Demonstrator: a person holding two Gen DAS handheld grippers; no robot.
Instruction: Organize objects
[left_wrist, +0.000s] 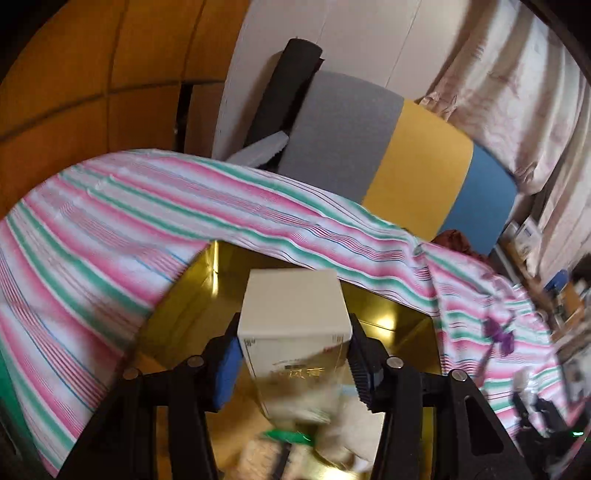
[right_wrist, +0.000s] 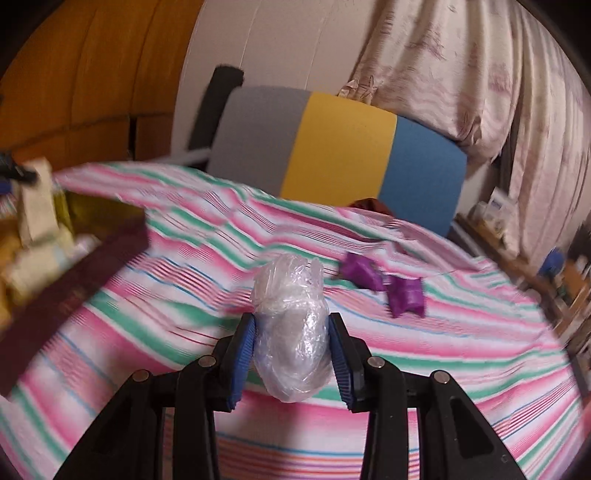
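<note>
while left fingers (left_wrist: 293, 363) clamp a white box (left_wrist: 293, 321), right fingers (right_wrist: 291, 354) pinch a plastic bag (right_wrist: 291, 332).

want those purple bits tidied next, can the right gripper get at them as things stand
Probably not yet. The purple pieces lie in the open on the striped sheet, ahead and to the right, with nothing across the path. But the right gripper is shut on a clear plastic bag, so it would need to drop that first.

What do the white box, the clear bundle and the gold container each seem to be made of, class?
White box: likely matte cardboard, with sharp folded edges and printed text. Clear bundle: thin crinkled plastic film, glossy and see-through. Gold container: mirror-like walls with bright reflections, perhaps foil-lined card or metal.
</note>
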